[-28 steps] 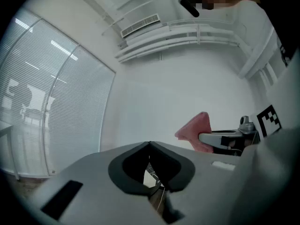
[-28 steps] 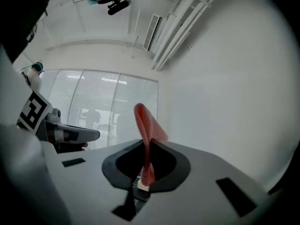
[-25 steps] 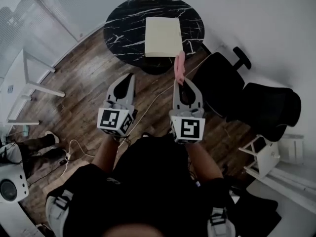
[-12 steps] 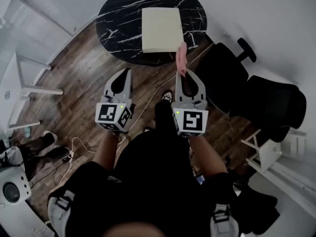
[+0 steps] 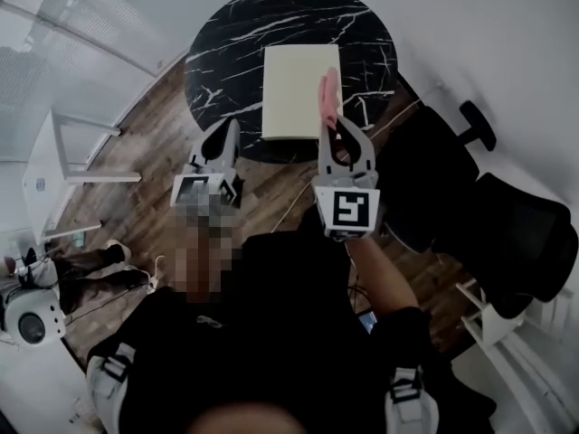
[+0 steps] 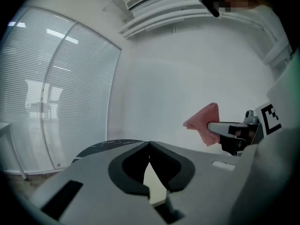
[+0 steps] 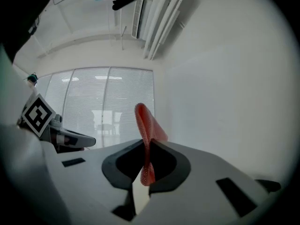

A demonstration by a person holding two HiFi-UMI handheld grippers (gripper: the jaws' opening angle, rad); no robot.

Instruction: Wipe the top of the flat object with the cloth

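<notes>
A pale yellow flat object (image 5: 297, 89) lies on the round black marble table (image 5: 231, 57). My right gripper (image 5: 334, 127) is shut on a pink cloth (image 5: 328, 96), which sticks up past the jaw tips over the object's near right edge. In the right gripper view the cloth (image 7: 146, 125) stands pinched in the right gripper (image 7: 146, 145). My left gripper (image 5: 232, 127) hovers at the table's near edge, left of the object, shut and holding nothing. The left gripper view shows the left gripper (image 6: 150, 144) with its tips touching, and the cloth (image 6: 204, 122) to the right.
Two black chairs (image 5: 432, 183) (image 5: 529, 238) stand to the right of the table. A white table (image 5: 56, 165) is at the left. Cables (image 5: 149, 274) trail on the wood floor, near a person's legs (image 5: 81, 269) and a white device (image 5: 23, 325).
The table and flat object have come closer as I stepped forward. Both grippers moved ahead; the cloth now overlaps the object's near right edge instead of hanging short of the table.
</notes>
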